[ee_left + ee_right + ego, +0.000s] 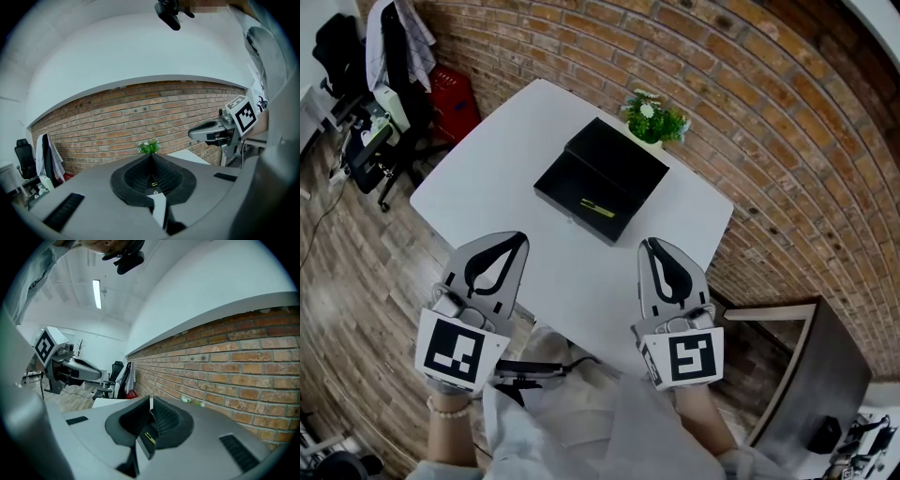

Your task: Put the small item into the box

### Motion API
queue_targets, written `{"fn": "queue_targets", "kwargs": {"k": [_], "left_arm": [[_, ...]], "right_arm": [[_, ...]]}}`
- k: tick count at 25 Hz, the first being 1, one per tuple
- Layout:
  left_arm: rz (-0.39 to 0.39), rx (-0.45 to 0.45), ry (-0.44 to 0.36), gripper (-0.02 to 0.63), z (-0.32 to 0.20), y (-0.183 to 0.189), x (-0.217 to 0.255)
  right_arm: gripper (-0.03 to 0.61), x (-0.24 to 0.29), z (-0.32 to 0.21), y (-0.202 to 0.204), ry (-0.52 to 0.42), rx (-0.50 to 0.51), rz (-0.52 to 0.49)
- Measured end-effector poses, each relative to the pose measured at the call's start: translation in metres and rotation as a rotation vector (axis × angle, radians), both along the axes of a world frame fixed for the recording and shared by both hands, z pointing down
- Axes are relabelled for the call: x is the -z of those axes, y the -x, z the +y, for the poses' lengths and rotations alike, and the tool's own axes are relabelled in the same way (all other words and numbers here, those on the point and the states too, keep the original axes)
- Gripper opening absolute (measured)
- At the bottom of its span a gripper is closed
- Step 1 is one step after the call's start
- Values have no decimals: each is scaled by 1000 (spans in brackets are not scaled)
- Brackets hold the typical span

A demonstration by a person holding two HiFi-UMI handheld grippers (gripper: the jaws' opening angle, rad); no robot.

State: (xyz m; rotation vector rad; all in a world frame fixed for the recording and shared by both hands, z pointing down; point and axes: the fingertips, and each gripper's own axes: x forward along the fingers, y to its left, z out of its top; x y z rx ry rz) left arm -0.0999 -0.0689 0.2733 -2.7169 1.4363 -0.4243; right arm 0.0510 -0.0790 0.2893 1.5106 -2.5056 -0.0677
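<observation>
A black box [581, 192] lies open on the white table [497, 178], its lid [623, 155] folded back toward the far side. A small yellow item [596, 208] rests inside it. My left gripper [522, 237] hovers over the near table edge, left of the box, shut and holding nothing. My right gripper [648, 243] hangs level with it on the right, also shut and bare. In the left gripper view the closed tips [151, 154] aim at the plant, and the yellow item [154, 184] shows through the jaw hollow. The right gripper view shows the box [144, 441] below its tips [151, 401].
A small potted plant [654, 119] stands at the table's far corner, just behind the box. A curved brick wall [750, 112] runs along the right. Office chairs and a red crate [453, 101] sit on the wooden floor at the left. A dark cabinet [811, 375] is at the lower right.
</observation>
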Motion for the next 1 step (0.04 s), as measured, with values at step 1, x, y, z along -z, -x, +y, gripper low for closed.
{"fn": "queue_targets", "kwargs": {"k": [1], "left_arm": [[-1, 0, 1, 18, 0, -1, 0]], "right_arm": [[54, 0, 0, -1, 2, 1, 1]]}}
